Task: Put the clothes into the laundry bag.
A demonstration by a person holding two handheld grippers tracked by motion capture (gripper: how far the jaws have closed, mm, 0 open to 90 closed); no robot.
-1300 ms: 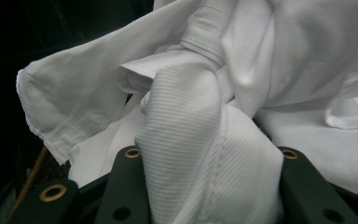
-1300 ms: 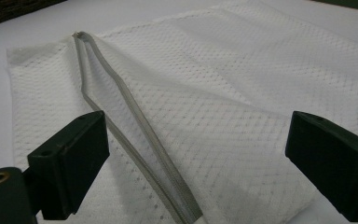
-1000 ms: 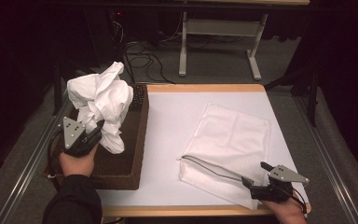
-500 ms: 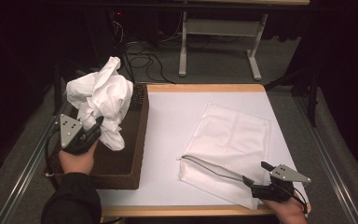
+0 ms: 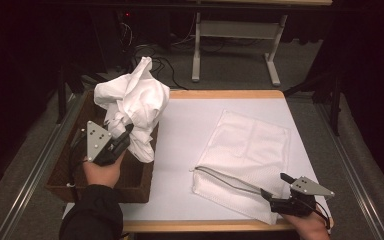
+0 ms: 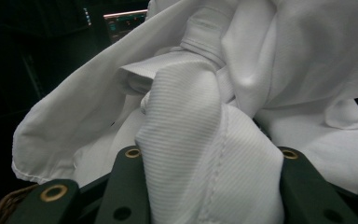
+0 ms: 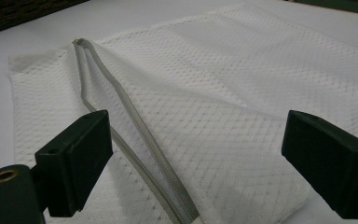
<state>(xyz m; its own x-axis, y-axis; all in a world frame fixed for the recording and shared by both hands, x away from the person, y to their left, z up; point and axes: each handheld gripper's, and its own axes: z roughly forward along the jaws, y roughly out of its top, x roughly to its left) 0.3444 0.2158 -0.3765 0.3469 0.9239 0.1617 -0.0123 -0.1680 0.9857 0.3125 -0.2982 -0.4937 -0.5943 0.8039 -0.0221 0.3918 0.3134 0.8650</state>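
Note:
A crumpled white cloth (image 5: 132,102) hangs bunched over the right side of a brown wicker basket (image 5: 105,192). My left gripper (image 5: 122,132) is shut on it from below. In the left gripper view the cloth (image 6: 191,116) is pinched between the jaws of the left gripper (image 6: 214,158). A white mesh bag (image 5: 250,150) lies flat on the right half of the table, its grey zipper (image 5: 225,180) running along the near edge and partly gaping. My right gripper (image 5: 270,197) stands open at the bag's near corner. In the right gripper view the right gripper (image 7: 196,154) straddles the mesh bag (image 7: 242,93) and zipper (image 7: 121,107).
The table carries a white mat (image 5: 190,130) with a wooden edge. The basket rests at its left side beside a metal rail (image 5: 35,175). Behind the table are a grey stand (image 5: 235,45) and floor cables (image 5: 155,55). Bare mat lies between basket and bag.
My left gripper has carried the cloth to the right, toward the basket's right rim and the table. The right gripper and the mesh bag have stayed in place.

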